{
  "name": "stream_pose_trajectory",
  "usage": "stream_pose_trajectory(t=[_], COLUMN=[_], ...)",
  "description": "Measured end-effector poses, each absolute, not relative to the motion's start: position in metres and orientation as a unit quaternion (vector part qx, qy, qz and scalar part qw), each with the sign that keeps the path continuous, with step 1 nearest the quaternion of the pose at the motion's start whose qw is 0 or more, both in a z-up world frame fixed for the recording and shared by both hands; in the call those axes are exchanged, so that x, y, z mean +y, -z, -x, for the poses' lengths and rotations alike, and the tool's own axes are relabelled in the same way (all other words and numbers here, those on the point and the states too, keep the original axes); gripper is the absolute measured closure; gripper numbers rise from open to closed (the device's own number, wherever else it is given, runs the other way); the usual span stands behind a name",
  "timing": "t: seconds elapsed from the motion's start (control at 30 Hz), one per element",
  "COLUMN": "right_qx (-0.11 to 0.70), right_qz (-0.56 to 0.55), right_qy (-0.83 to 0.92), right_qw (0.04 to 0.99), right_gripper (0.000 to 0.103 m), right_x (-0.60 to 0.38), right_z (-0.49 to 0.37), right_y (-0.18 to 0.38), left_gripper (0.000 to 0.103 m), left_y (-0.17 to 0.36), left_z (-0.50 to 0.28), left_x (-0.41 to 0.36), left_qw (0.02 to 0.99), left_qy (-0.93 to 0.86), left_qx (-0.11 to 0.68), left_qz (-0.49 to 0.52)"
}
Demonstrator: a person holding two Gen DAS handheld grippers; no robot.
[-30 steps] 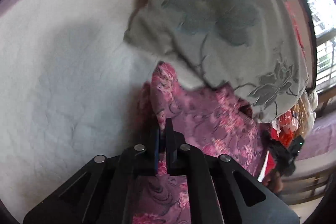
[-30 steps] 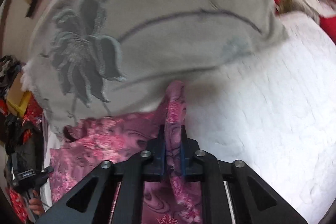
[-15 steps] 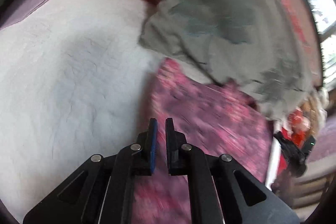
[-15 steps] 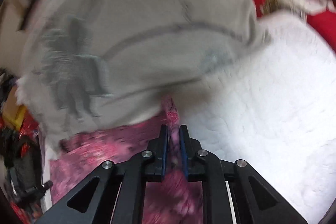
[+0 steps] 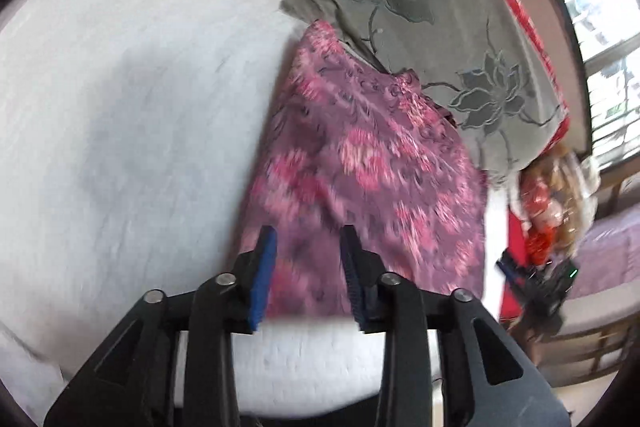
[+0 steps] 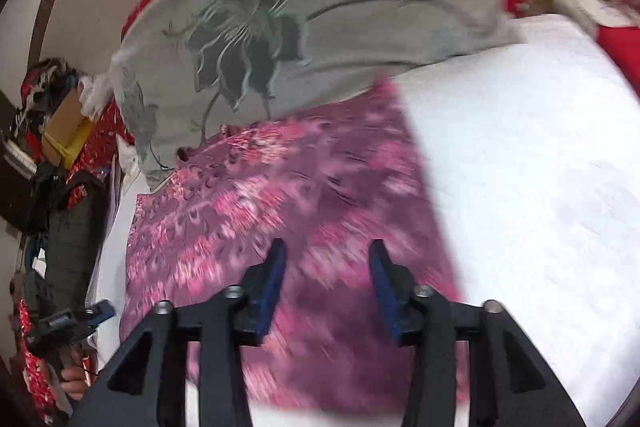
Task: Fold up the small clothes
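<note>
The pink-and-purple patterned garment (image 5: 360,163) (image 6: 288,227) lies flat on the white bedcover (image 5: 132,107) (image 6: 540,207), its 12 o'clock edge tucked under a grey flowered pillow (image 5: 432,15) (image 6: 304,23). The left gripper (image 5: 306,255) hovers at the garment's 6 o'clock edge, jaws spread, gripping nothing. The right gripper (image 6: 328,267) is likewise spread and empty above the cloth.

Both grippers, left (image 5: 306,269) and right (image 6: 326,281), released pink garment (image 5: 360,167); now lying flat.
</note>
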State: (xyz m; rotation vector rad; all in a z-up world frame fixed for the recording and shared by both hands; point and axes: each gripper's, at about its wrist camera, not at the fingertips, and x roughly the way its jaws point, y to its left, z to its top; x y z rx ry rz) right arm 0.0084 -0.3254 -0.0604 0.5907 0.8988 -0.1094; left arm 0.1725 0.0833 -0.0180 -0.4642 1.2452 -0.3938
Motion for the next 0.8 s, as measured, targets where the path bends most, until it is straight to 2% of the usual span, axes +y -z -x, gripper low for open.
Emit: stream_pose_trajectory(t=[0.07, 0.3, 0.53, 0.57, 0.6, 0.67, 0.8], right_qx=[0.418, 0.401, 0.351, 0.339, 0.33, 0.321, 0.275], right_qz=[-0.311, -0.448, -0.558, -0.573, -0.582, -0.583, -0.546], right_qy=[0.081, 0.09, 0.064, 0.067, 0.068, 0.059, 0.031], right_qw=[0.85, 0.794, 0.75, 0.744, 0.74, 0.744, 0.791], right_gripper=[0.049, 0.049, 0.049, 0.05, 0.055, 0.097, 0.098], right_x=[-0.34, -0.352, -0.351, -0.352, -0.353, -0.355, -0.365], right_z=[0.027, 0.095, 0.075, 0.072, 0.073, 0.071, 0.078], right_y=[0.062, 0.102, 0.13, 0.133, 0.133, 0.129, 0.087], left_gripper=[0.064, 0.064, 0.064, 0.066, 0.076, 0.099, 0.099], left_y=[0.023, 0.055, 0.086, 0.088, 0.088, 0.078, 0.059], left_z=[-0.155, -0.128, -0.147, -0.15, -0.152, -0.156, -0.156], left_x=[0.088, 0.086, 0.08, 0.08, 0.081, 0.08, 0.081], left_qw=[0.761, 0.707, 0.667, 0.666, 0.669, 0.686, 0.712], left_qy=[0.185, 0.195, 0.131, 0.124, 0.122, 0.117, 0.123], left_qx=[0.578, 0.593, 0.607, 0.604, 0.601, 0.595, 0.576], left_qz=[0.229, 0.332, 0.412, 0.419, 0.42, 0.403, 0.383])
